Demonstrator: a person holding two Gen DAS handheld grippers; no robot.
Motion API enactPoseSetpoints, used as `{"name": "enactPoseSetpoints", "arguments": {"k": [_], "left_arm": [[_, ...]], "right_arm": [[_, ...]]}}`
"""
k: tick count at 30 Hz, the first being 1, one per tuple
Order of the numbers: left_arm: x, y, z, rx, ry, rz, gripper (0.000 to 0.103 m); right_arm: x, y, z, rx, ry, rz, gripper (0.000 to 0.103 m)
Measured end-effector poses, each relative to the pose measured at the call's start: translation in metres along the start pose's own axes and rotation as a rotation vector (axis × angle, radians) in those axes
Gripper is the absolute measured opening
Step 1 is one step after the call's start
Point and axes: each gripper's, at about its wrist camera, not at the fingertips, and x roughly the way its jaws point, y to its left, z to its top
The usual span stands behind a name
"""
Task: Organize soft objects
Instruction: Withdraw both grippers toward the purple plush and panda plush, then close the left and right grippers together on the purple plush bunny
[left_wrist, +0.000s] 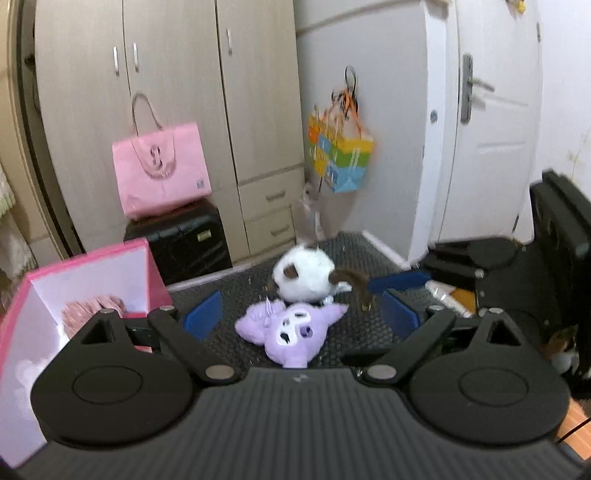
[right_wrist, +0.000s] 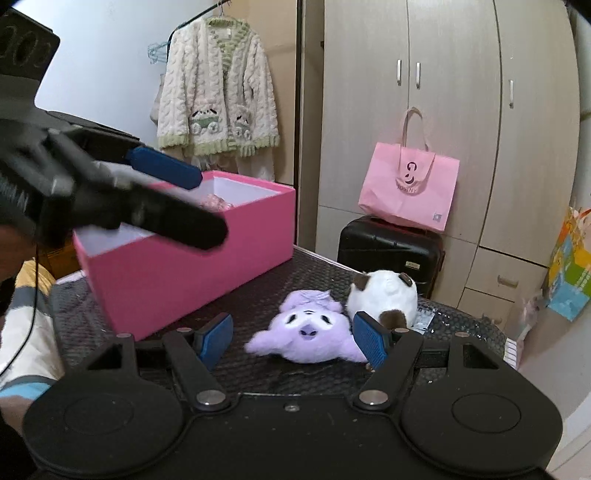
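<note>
A purple plush (left_wrist: 286, 330) (right_wrist: 308, 336) lies on the dark table mat. A white plush with brown patches (left_wrist: 304, 275) (right_wrist: 384, 295) sits just behind it, touching. A pink open box (left_wrist: 44, 295) (right_wrist: 192, 254) stands to the left and holds a pink soft item (left_wrist: 92, 310) (right_wrist: 216, 202). My left gripper (left_wrist: 301, 314) is open and empty above the purple plush; it also shows in the right wrist view (right_wrist: 184, 199), over the box. My right gripper (right_wrist: 291, 341) is open, its fingers on either side of the purple plush. Its blue fingertip (left_wrist: 399, 282) shows in the left wrist view.
A black suitcase (left_wrist: 181, 240) (right_wrist: 391, 247) with a pink paper bag (left_wrist: 160, 170) (right_wrist: 408, 184) on top stands behind the table by the wardrobe (left_wrist: 166, 92). A colourful bag (left_wrist: 341, 155) hangs on the wall. A white door (left_wrist: 487, 129) is at the right. A cream cardigan (right_wrist: 218, 92) hangs behind the box.
</note>
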Motion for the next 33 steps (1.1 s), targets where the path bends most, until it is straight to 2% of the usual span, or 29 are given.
{"name": "enactPoseSetpoints", "arguments": {"k": [5, 9, 12, 17, 22, 29, 31, 33], "left_arm": [[0.025, 0.001, -0.008, -0.037, 0.01, 0.041, 0.094], [0.043, -0.001, -0.018, -0.122, 0.031, 0.094, 0.094], [0.056, -0.004, -0.025, -0.17, 0.073, 0.077, 0.094], [0.073, -0.002, -0.032, -0.205, 0.053, 0.117, 0.093], [0.088, 0.007, -0.041, -0.3, 0.059, 0.095, 0.093], [0.103, 0.02, -0.052, -0.397, 0.081, 0.062, 0.09], [0.106, 0.023, -0.055, -0.42, 0.09, 0.045, 0.087], [0.11, 0.025, -0.057, -0.439, 0.098, 0.035, 0.078]], "right_arm": [[0.023, -0.008, -0.004, -0.025, 0.033, 0.022, 0.077], [0.039, -0.008, -0.006, -0.062, 0.07, 0.045, 0.077], [0.05, -0.011, -0.006, -0.093, 0.095, 0.054, 0.077], [0.061, -0.016, -0.007, -0.128, 0.093, 0.033, 0.077], [0.072, -0.024, -0.008, -0.081, 0.144, 0.076, 0.077], [0.087, -0.027, -0.01, -0.092, 0.172, 0.104, 0.077], [0.09, -0.029, -0.012, -0.085, 0.178, 0.113, 0.077], [0.092, -0.03, -0.013, -0.079, 0.186, 0.12, 0.077]]}}
